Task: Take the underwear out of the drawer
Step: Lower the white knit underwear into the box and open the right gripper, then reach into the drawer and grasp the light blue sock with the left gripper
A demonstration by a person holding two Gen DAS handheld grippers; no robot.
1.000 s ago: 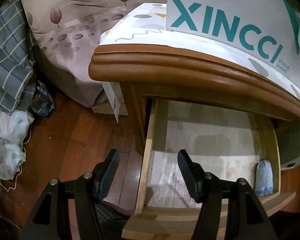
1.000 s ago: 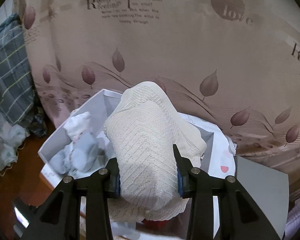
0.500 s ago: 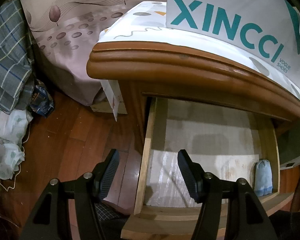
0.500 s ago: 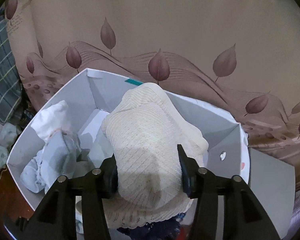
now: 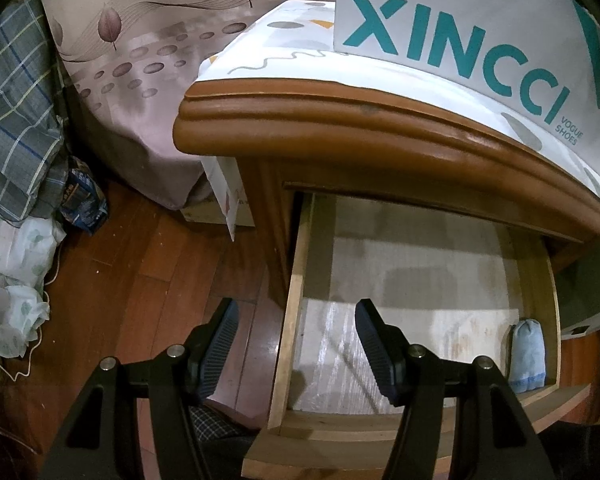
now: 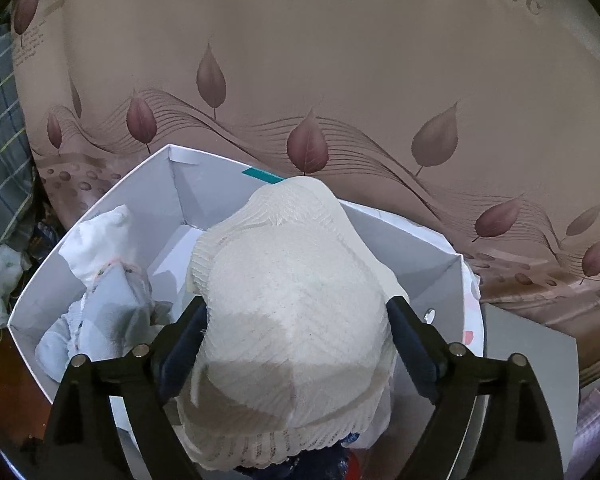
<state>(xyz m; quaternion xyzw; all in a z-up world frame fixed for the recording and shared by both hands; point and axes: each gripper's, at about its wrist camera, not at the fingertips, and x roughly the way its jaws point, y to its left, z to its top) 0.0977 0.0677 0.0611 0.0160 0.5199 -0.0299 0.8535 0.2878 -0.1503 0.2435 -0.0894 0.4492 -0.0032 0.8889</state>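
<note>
Left claw (image 5: 294,346) is seen in its own view held partly spread with nothing between its ribbed pads, one finger over the wooden floor (image 5: 140,264) and the other over the pulled-out drawer (image 5: 296,280) of a brown wooden nightstand (image 5: 340,120). Inside the drawer, a pale lined bottom is shown almost bare, and a small light-blue rolled piece of underwear (image 5: 527,354) is stood against the far right wall near the front corner, well apart from the claw. On the nightstand's cloth-covered top a white shoe box (image 5: 472,32) printed with teal letters is set. A plaid cloth (image 5: 16,120) and a pale crumpled bag (image 5: 8,280) are seen at the left edge, beside a bed covered in a leaf-patterned sheet (image 5: 140,60). From the right wrist view, the right claw (image 6: 296,344) is seen with its jaws opening around a cream ribbed piece of underwear (image 6: 292,312), which is bulged between the fingers and is poised over the open white box (image 6: 204,184); whether the pads are touching the fabric cannot be told. Within the box, at its left side, white and pale-blue garments (image 6: 100,296) are heaped. Behind the box, the leaf-patterned sheet is spread across the whole background.
</note>
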